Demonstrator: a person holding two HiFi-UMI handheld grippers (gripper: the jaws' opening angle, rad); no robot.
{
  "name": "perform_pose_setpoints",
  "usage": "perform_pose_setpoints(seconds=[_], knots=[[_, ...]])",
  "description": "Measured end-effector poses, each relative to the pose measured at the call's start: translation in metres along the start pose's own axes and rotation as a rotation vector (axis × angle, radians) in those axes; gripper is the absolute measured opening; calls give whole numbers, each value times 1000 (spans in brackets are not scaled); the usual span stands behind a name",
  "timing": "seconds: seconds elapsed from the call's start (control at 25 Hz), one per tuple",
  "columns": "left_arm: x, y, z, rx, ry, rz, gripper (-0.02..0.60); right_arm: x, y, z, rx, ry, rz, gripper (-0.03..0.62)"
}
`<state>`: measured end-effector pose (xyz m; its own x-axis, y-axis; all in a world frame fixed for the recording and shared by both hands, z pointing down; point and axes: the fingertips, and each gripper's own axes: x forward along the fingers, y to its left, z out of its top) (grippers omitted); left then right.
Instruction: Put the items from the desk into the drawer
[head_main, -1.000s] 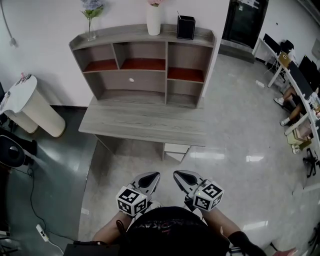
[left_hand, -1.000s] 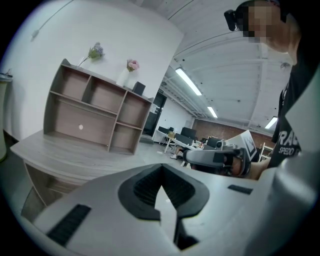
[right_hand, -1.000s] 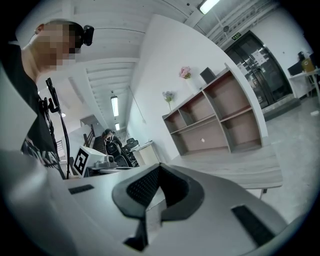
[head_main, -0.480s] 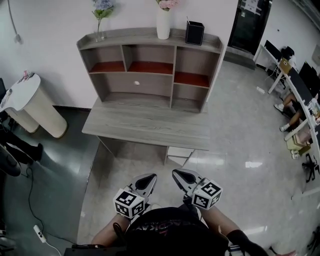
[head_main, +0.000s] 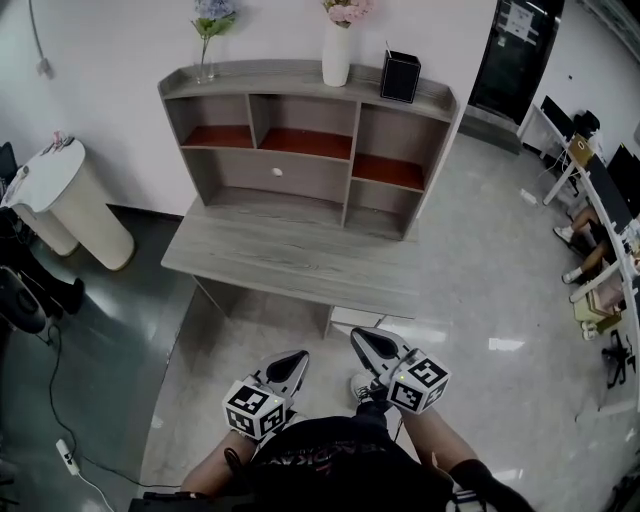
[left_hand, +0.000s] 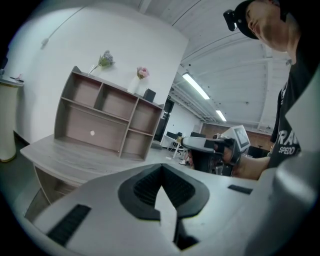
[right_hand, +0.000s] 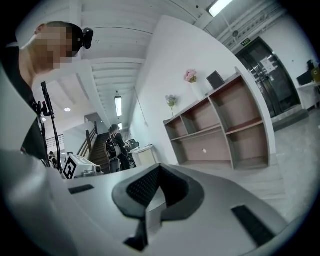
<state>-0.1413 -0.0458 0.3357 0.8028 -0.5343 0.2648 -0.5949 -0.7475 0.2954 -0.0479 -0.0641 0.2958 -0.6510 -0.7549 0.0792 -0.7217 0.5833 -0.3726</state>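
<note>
A grey wooden desk (head_main: 290, 258) carries a shelf unit, and I see nothing lying on its top. The unit's middle holds a closed drawer (head_main: 277, 174) with a white knob, also seen in the left gripper view as the drawer (left_hand: 92, 131) and in the right gripper view as the drawer (right_hand: 204, 149). My left gripper (head_main: 294, 358) and right gripper (head_main: 361, 338) hover side by side over the floor, short of the desk's front edge. Both are shut with nothing in them, as the left gripper (left_hand: 161, 167) and right gripper (right_hand: 159, 169) show close up.
A flower glass (head_main: 206, 70), a white vase (head_main: 336, 62) and a black box (head_main: 400, 76) stand on the shelf unit's top. A white round stand (head_main: 58, 196) is at the left, a white box (head_main: 352, 318) under the desk. Office desks and a seated person (head_main: 585, 258) are at the right.
The head view has shifted, so the desk and shelf unit sit lower and further right in frame. The right gripper has edged up toward the desk; both stay shut.
</note>
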Motion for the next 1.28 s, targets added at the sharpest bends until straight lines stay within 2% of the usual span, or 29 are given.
perform_pose_setpoints(seconds=[0.4, 0.64, 0.92, 1.12, 1.28], knots=[[61, -13, 24, 9, -4, 9, 12, -7, -81, 75, -123, -43, -19, 17], [83, -16, 31, 20, -5, 14, 11, -3, -110, 133, -228, -90, -15, 17], [99, -17, 37, 36, -7, 18, 11, 16, -132, 230, -373, -122, 13, 17], [99, -6, 45, 31, -23, 58, 11, 36, -151, 313, -542, -126, -21, 17], [100, 2, 52, 33, -38, 91, 11, 53, -165, 370, -626, -139, -51, 17]])
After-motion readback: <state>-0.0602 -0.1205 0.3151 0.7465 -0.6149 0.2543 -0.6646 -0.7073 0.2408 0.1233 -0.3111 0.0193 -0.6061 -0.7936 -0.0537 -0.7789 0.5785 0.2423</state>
